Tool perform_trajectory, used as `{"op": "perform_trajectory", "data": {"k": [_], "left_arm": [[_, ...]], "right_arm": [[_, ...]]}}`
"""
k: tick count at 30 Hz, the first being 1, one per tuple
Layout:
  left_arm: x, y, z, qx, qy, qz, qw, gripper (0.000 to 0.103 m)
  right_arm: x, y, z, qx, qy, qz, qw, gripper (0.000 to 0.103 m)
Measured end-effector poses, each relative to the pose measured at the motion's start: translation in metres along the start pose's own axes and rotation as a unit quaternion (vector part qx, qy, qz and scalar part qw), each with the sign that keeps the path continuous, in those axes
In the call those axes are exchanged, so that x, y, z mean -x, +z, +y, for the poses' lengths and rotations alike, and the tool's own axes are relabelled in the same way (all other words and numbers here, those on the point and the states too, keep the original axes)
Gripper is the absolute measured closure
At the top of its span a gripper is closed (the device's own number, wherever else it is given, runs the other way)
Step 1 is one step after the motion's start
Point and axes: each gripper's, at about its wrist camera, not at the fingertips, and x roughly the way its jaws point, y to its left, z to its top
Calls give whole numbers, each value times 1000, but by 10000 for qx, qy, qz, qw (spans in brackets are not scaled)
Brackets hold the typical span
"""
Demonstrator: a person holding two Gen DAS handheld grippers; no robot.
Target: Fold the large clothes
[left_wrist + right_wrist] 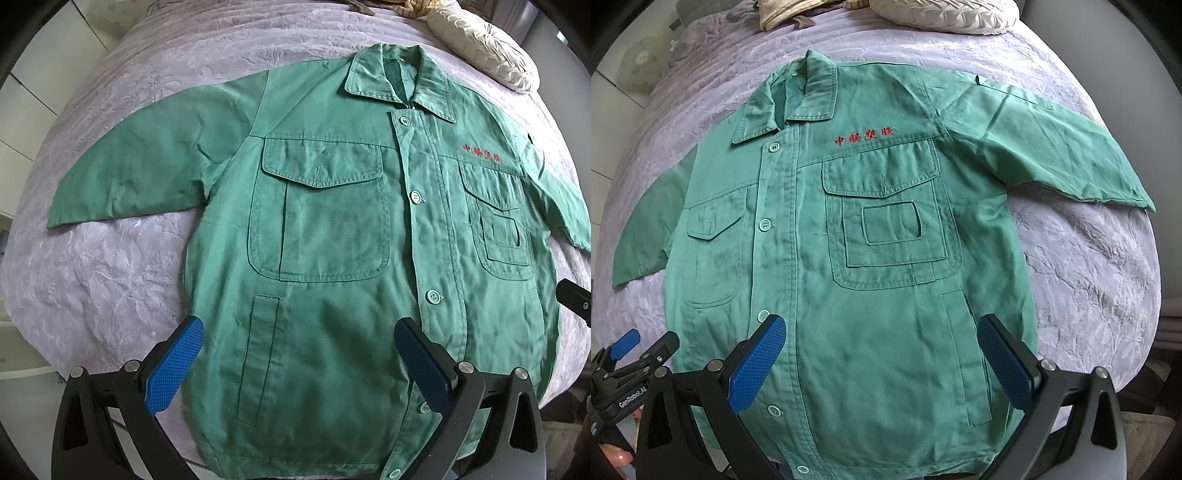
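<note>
Lying flat: one jacket (332,258), five buttons.

One green jacket (332,236) lies spread over one lilac bedspread (110,266), with both of its two sleeves out to the sides and two flapped chest pockets showing, one at centre frame and one toward the right in the left wrist view. Along its front placket the right wrist view shows five buttons (765,224). At the top of the frame sits one cream ruched cushion (484,48), and two grippers are in view, the left gripper (299,363) and the right gripper (882,360), each with two blue-padded fingers held wide apart.
</note>
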Motion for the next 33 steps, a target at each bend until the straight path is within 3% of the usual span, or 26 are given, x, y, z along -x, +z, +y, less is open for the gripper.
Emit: {"op": "perform_trajectory", "data": {"k": [33], "left_arm": [[0,-1,1,3,33,0,10000,0]], "right_arm": [[-1,-1,2,48,-56,0,10000,0]]}}
